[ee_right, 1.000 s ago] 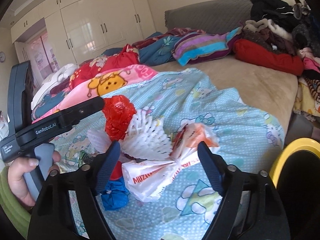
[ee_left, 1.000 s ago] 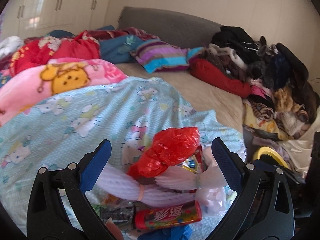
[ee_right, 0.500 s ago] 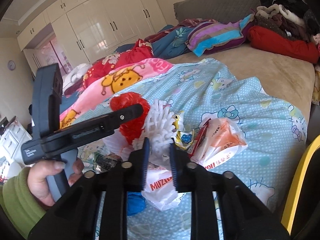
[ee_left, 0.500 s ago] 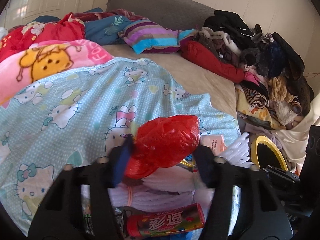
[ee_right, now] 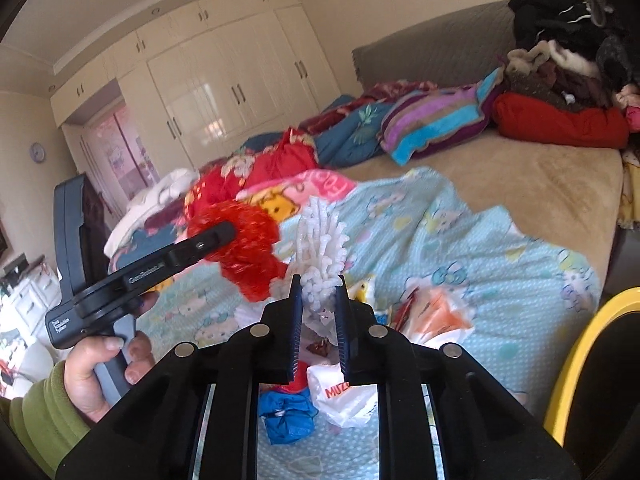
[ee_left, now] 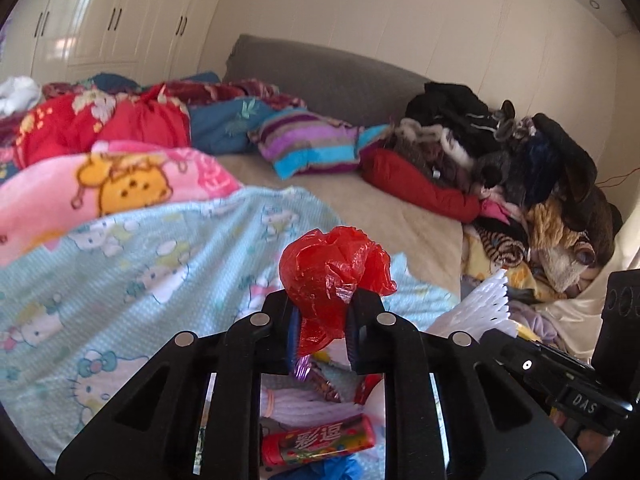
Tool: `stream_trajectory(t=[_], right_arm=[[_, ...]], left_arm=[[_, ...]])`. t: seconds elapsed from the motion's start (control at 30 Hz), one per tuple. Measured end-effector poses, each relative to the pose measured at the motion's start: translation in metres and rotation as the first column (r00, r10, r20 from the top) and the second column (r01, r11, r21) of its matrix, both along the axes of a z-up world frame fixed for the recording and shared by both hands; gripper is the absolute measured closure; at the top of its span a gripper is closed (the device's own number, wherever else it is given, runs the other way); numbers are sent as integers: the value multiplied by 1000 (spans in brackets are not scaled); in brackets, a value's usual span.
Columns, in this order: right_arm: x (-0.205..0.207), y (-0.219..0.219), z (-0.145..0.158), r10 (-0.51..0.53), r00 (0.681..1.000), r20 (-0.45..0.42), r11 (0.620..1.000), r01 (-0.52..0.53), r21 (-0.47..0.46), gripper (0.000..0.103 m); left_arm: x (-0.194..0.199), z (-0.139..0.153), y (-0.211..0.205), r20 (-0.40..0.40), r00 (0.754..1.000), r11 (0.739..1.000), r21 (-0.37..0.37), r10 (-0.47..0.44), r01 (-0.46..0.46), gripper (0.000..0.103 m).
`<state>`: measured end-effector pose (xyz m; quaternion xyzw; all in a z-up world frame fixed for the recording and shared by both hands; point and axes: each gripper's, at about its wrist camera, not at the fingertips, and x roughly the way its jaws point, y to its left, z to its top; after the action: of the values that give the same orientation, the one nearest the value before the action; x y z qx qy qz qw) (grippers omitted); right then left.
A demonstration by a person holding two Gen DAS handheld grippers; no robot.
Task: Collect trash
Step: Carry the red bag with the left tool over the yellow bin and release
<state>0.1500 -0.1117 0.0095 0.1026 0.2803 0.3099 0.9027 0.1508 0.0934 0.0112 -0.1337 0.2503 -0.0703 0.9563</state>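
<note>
I've got both grabs made: my left gripper point(ee_left: 321, 326) is clamped on the red plastic bag point(ee_left: 334, 270), my right gripper point(ee_right: 318, 322) pinched on the white foam net point(ee_right: 322, 250), both lifted above the blue blanket point(ee_right: 500, 256). Next, I reckon, swing them to the yellow-rimmed bin point(ee_right: 572, 360) at right and release.

Bed point(ee_right: 560, 184): tan sheet, bare at 2 o'clock.
Blue cartoon blanket point(ee_right: 480, 248): centre.
Clothes heap point(ee_left: 520, 168): 3 o'clock.
Striped pillow point(ee_left: 308, 148): 12 o'clock.
Wrappers point(ee_right: 344, 392): 6 o'clock, on blanket.
</note>
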Motion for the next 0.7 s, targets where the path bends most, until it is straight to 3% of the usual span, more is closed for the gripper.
stream_trajectory(t=[0.23, 0.7], right_arm=[[-7, -36, 18, -65, 998, 22, 997, 65, 32, 88], [-33, -98, 24, -197, 980, 35, 980, 198, -25, 88]], left_arm=[[-13, 20, -14, 46, 999, 1000, -15, -25, 26, 91], [-33, 32, -74, 83, 987, 990, -15, -139, 140, 91]])
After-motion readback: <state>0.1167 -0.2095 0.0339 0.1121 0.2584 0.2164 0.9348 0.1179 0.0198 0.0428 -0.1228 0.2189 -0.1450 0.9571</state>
